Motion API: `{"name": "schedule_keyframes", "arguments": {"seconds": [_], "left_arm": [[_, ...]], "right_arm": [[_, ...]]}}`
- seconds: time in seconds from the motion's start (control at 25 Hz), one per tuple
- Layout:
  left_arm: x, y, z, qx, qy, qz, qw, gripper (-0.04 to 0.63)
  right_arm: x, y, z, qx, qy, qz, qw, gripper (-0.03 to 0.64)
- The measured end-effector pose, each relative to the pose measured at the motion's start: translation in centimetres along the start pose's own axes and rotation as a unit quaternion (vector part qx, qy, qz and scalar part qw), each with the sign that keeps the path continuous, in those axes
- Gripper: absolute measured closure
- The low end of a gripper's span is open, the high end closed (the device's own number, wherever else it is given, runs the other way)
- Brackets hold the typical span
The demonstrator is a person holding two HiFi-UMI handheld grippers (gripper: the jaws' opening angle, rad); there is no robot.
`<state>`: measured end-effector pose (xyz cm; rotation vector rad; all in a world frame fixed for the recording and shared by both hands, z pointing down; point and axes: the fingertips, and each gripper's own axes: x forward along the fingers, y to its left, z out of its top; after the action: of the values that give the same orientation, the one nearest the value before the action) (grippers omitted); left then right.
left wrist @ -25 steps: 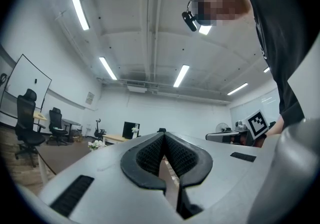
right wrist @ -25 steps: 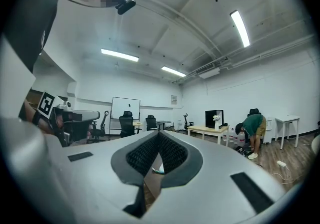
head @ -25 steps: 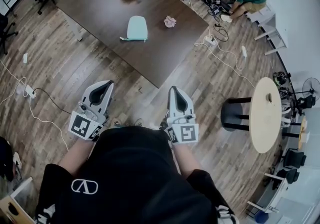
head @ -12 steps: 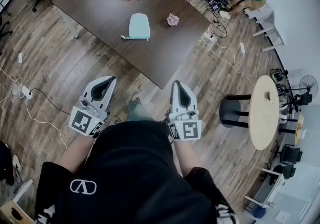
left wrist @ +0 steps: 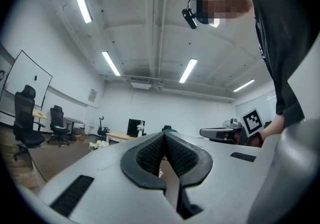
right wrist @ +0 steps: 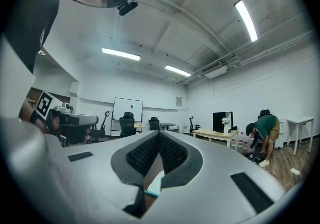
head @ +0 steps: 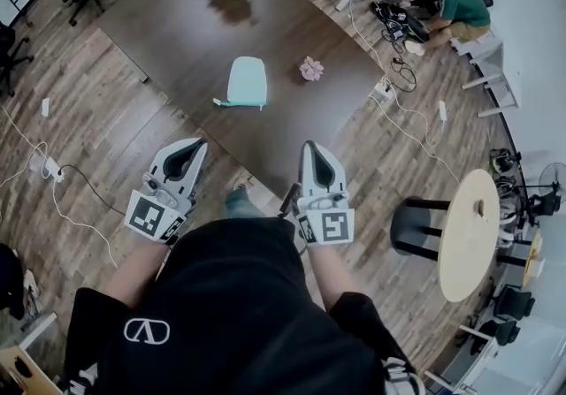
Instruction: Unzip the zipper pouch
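Overhead, zipper pouch (head: pixel 246 81) lies on table (head: pixel 177 22); gripper views show jaws together.

The person wears a black top (head: pixel 239 296) with short sleeves (head: pixel 93 322) and a white outlined logo (head: pixel 146 330) on the left of the chest. A small black camera (left wrist: pixel 189 17) sits on a band at the head.

The left tool (head: pixel 189 147) and the right tool (head: pixel 310 148) are alike: a pale grey, smooth shell that tapers to a rounded far tip, with a dark hollow on top. At the near end of each sits a white cube (head: pixel 152 218) printed with black square markers. Seen close, each shell frames black, finely ribbed pads (left wrist: pixel 150 155) set in a thick black rim, and narrow black slots (left wrist: pixel 72 195) lie in the grey on either side.
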<state>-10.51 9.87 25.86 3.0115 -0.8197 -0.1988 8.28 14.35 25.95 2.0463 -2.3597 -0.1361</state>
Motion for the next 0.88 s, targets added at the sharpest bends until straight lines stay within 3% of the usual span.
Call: {"name": "schedule_keyframes", "arguments": {"seconds": [0.44,0.88], "left_arm": [[11.9,3.5,-5.1,-0.011,0.040,0.029,0.9987,0.592],[16.3,6.1,-9.4,-0.041,0.071,0.018,0.9965,0.592]], "right_arm": [[10.1,-9.0,-4.8,0.015,0.017,0.052,0.998,0.618],[15.9,-10.0,-8.4,0.013,0.039,0.071,0.997,0.618]]}}
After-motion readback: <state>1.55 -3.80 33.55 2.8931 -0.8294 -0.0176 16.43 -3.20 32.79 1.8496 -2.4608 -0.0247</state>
